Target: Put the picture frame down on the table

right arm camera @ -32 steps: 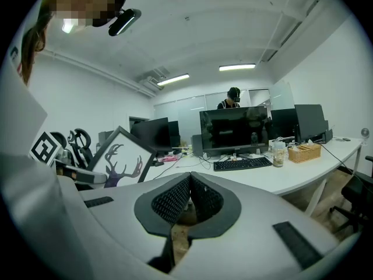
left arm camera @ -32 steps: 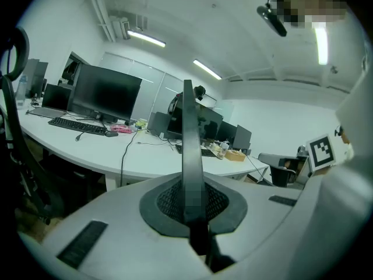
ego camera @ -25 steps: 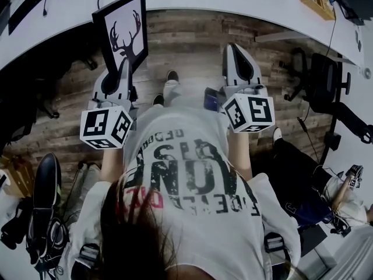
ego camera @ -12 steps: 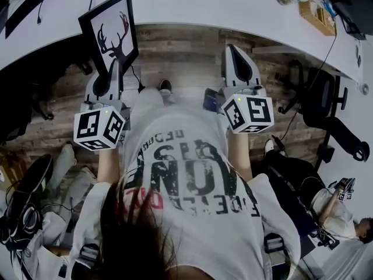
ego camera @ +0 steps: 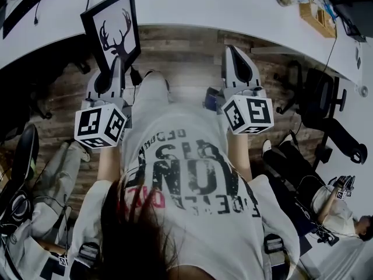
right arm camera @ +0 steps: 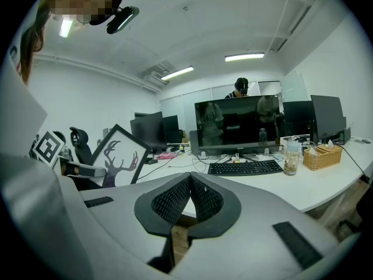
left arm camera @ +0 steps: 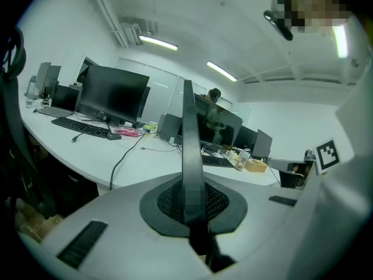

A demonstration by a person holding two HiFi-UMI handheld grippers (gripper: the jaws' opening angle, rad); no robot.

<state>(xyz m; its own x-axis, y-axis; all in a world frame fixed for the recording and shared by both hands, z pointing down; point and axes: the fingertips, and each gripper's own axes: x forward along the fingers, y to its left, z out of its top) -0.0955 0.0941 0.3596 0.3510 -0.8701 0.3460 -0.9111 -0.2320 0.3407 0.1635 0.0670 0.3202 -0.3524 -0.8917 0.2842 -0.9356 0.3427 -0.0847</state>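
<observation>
deer-print frame held at the surface's edge, not yet set down

the picture frame (ego camera: 112, 31) is pinched at its lower edge by the left gripper (ego camera: 115, 69). it is held upright, its top over the near rim of the white surface (ego camera: 192, 2) and its base above the floor, resting on nothing. the right gripper (ego camera: 234, 54) is pressed together on nothing, well apart from the frame.

judged best: the frame is to be carried further over the surface and lowered until its lower edge bears, and only then is the pinch to be released. a bare patch should be chosen, away from the black cable (left arm camera: 125, 153).

views compared: the frame's place against the rim is given only by the head view. in the left gripper view the frame appears as an edge-on dark strip with the print unseen. the right gripper's meeting jaws are shown only in its own view.
</observation>
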